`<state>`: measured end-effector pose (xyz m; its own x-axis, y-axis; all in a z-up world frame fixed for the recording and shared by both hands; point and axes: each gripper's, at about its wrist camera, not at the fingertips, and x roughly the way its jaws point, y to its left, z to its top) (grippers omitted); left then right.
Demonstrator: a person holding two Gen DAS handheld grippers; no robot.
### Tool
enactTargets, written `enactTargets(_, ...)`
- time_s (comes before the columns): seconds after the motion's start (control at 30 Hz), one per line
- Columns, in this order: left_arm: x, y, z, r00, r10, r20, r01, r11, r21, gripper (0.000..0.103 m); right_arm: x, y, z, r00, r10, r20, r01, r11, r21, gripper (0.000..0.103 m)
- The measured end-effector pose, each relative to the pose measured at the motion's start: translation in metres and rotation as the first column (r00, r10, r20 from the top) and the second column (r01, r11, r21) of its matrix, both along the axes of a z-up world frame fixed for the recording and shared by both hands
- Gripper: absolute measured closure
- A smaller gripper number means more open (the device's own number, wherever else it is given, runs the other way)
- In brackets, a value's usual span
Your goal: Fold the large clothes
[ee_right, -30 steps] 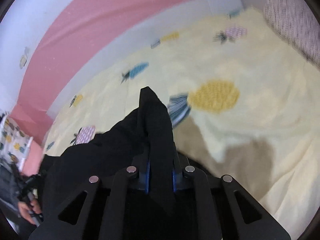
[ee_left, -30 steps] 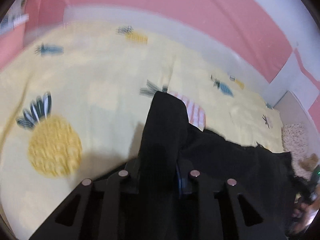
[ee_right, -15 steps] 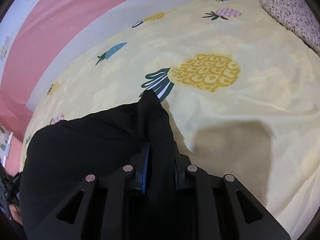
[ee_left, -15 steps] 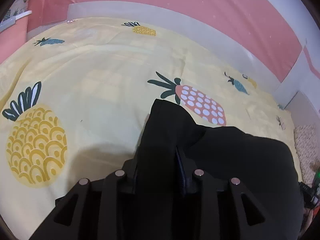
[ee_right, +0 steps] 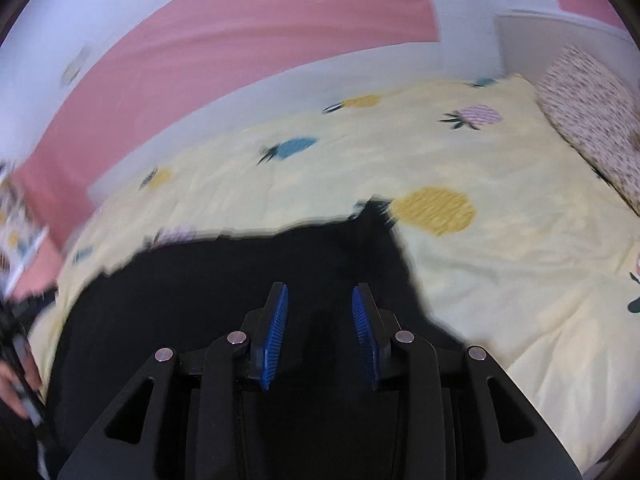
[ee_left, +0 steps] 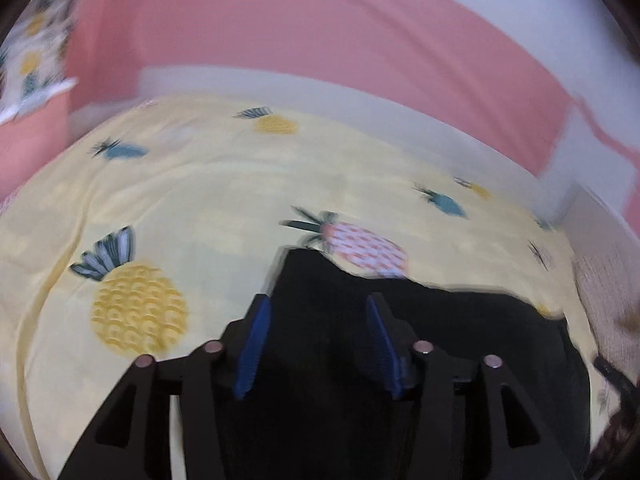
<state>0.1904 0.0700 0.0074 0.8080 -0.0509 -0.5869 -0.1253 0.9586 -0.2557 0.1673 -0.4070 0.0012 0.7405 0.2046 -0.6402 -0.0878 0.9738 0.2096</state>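
We let go of the fold.
Both the left gripper (ee_left: 316,344) and right gripper (ee_right: 319,334) have just been opening, pads clear; the black garment (ee_right: 224,280) now lies dropped on the pineapple bedspread (ee_left: 224,200), this fold apparently laid.

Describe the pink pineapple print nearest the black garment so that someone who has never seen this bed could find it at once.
Start with the yellow bedspread that covers the whole bed below the pink wall. Find the black garment lying on its near side. Just past the garment's far edge sits the pink pineapple: the only print here with pink and white checks, while its neighbours are solid yellow or teal.
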Motion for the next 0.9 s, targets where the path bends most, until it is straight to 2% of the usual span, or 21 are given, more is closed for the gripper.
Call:
enactTargets(0.07,-0.005,-0.025,-0.015,0.997,-0.071,-0.004,0.071,0.994,0.088,0.048,0.003,0.004,-0.024,0.999,-0.001,-0.038,0.000,0.999,-0.033,0.068)
enactTargets(0.1,-0.002,-0.033,-0.029,0.996,-0.072,-0.043,0.077,0.988,0.130,0.048,0.007,-0.001,-0.036,0.998,-0.012,-0.055,0.011,1.000,-0.012,0.069)
enactTargets(0.13,0.006,-0.033,-0.041,0.994,-0.061,-0.089,0.073,0.989,0.131,0.048,0.009,-0.010,-0.045,0.998,-0.020,-0.052,0.022,0.999,0.033,0.071)
enactTargets(0.17,0.009,-0.030,-0.052,0.993,-0.063,-0.103,0.074,0.992,0.106,0.048,0.011,-0.016,-0.048,0.998,-0.026,-0.054,0.030,0.998,0.063,0.072)
enactTargets(0.23,0.012,-0.027,-0.057,0.995,-0.052,-0.087,0.060,0.993,0.100,0.048,0.010,-0.017,-0.048,0.998,-0.034,-0.054,0.036,0.998,0.045,0.075)
enactTargets(0.33,0.014,-0.035,-0.056,0.994,-0.039,-0.103,0.055,0.986,0.157,0.048,0.010,-0.001,-0.045,0.998,-0.046,-0.051,0.043,0.997,-0.065,0.074)
enactTargets(0.43,0.008,-0.040,-0.044,0.993,-0.013,-0.115,0.035,0.981,0.189,0.048,-0.002,0.010,-0.025,0.996,-0.075,-0.038,0.070,0.991,-0.110,0.072)
enactTargets(0.5,0.003,-0.049,-0.034,0.994,-0.040,-0.102,0.057,0.985,0.163,0.048,-0.011,0.022,-0.012,1.000,-0.030,-0.005,0.030,0.997,-0.066,0.072)
enactTargets(0.6,-0.004,-0.073,-0.023,0.992,-0.106,-0.074,0.116,0.983,0.141,0.048,-0.019,0.056,0.006,0.996,0.070,0.059,-0.067,0.996,-0.058,0.072)
enactTargets(0.7,0.000,-0.099,-0.022,0.981,-0.184,-0.065,0.191,0.972,0.139,0.048,-0.009,0.083,-0.003,0.988,0.148,0.039,-0.145,0.986,-0.078,0.071)
enactTargets(0.77,0.008,-0.109,-0.033,0.976,-0.193,-0.096,0.208,0.962,0.178,0.048,0.001,0.085,-0.019,0.990,0.138,-0.013,-0.138,0.986,-0.096,0.071)
enactTargets(0.83,0.017,-0.104,-0.044,0.974,-0.188,-0.125,0.206,0.967,0.149,0.048,0.006,0.075,-0.027,0.993,0.112,-0.027,-0.114,0.990,-0.080,0.071)
enactTargets(0.9,0.020,-0.097,-0.050,0.977,-0.177,-0.120,0.193,0.972,0.131,0.046,0.012,0.056,-0.037,0.997,0.070,-0.032,-0.072,0.993,-0.091,0.071)
